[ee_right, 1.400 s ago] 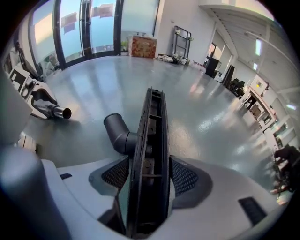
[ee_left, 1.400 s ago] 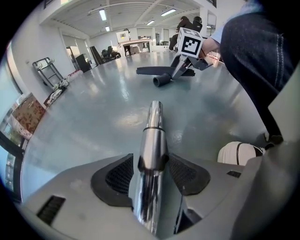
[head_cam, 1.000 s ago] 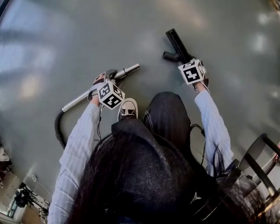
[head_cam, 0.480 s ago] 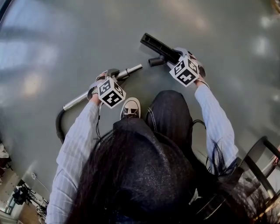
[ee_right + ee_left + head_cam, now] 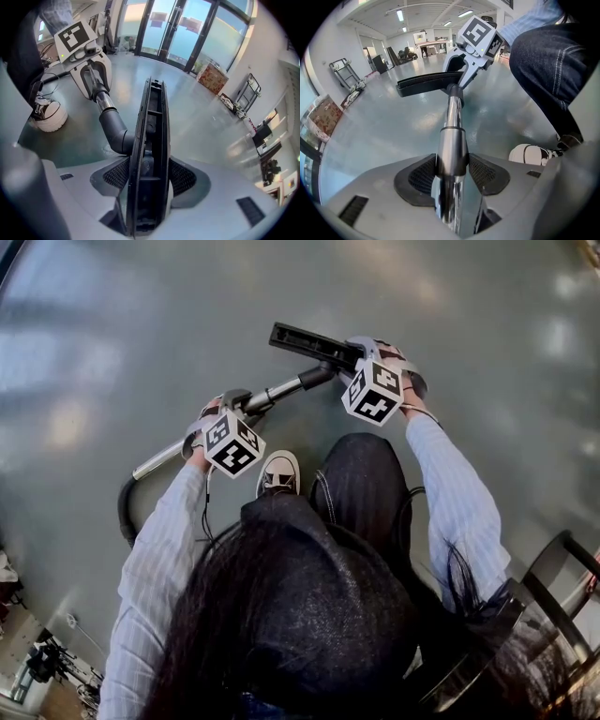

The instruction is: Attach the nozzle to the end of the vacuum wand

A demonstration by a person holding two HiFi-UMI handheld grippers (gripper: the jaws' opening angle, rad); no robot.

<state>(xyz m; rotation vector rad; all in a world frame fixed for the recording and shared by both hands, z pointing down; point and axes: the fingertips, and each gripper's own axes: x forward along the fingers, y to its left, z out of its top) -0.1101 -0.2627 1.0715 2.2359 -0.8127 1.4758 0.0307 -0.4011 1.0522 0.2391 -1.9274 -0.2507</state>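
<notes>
Hold steady with left gripper (image 5: 451, 174), jaws pinching the wand (image 5: 451, 131). With right gripper (image 5: 150, 176) clamped on the nozzle (image 5: 151, 117) at twelve o'clock (collar meeting the wand tip), align both axes and push straight, twisting slightly.

Head view looks steeply down; both gripper views, close in, face each other, sharing the wand (image 5: 281, 390) at 12 o'clock

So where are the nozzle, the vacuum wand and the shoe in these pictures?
nozzle (image 5: 305, 339), head view, on its flat black head.
vacuum wand (image 5: 452, 140), left gripper view, on the shiny metal tube.
shoe (image 5: 277, 472), head view, on the white toe.
</notes>
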